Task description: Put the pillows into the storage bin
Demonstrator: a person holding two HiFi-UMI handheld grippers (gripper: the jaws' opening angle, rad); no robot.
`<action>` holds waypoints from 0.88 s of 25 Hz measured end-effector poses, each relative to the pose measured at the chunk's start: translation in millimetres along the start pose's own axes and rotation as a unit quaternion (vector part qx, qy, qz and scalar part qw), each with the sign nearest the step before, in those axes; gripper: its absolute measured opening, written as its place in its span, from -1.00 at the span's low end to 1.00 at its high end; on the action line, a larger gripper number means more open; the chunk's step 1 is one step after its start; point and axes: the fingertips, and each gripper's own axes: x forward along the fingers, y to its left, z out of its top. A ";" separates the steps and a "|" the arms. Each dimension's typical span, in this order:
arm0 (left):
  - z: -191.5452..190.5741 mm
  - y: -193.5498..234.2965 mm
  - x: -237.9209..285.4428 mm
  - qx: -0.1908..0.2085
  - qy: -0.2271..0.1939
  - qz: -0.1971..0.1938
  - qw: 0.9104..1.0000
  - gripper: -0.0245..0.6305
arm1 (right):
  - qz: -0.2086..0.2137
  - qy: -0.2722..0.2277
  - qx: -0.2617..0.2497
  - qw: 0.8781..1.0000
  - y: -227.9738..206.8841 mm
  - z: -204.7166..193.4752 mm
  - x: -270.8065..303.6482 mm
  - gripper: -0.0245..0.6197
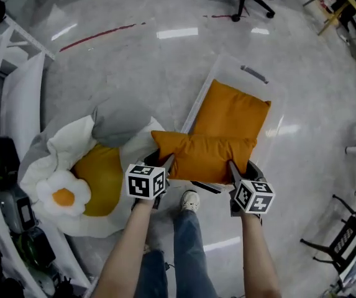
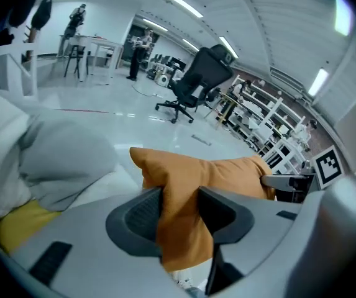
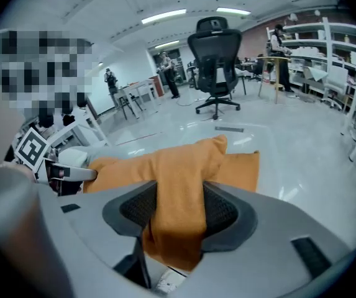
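Grey polished floor (image 1: 165,61) runs under everything. Our left gripper (image 1: 164,164) and right gripper (image 1: 233,168) each pinch the near edge of one orange pillow (image 1: 202,154), jaws narrowed onto its fabric. Its long axis runs crosswise between us, both hands equally near. Straight ahead past it lies the clear bin (image 1: 227,64), a second pillow (image 1: 230,110) already inside. More pillows, an egg pillow (image 1: 63,194) among them, lie piled at our left.

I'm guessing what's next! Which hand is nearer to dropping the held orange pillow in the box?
Right, probably. The right gripper holds the orange pillow over the near end of the bin; the left gripper holds it beside the bin.
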 end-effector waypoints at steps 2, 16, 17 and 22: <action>5.8 -30.0 31.5 0.024 0.016 -0.017 0.999 -0.33 | -0.023 -0.004 0.024 0.999 -39.5 -4.4 -8.4 -0.24; -4.9 -94.0 143.5 0.152 0.115 -0.028 0.981 -0.20 | -0.102 0.024 0.121 0.987 -152.6 -63.8 -5.8 -0.08; -6.9 -90.3 146.8 0.159 0.122 -0.017 0.980 -0.16 | -0.109 0.032 0.120 0.986 -155.4 -68.2 -2.9 0.00; -8.7 -82.7 150.9 0.153 0.115 0.014 0.981 -0.03 | -0.110 0.036 0.153 0.981 -157.3 -77.0 1.3 0.27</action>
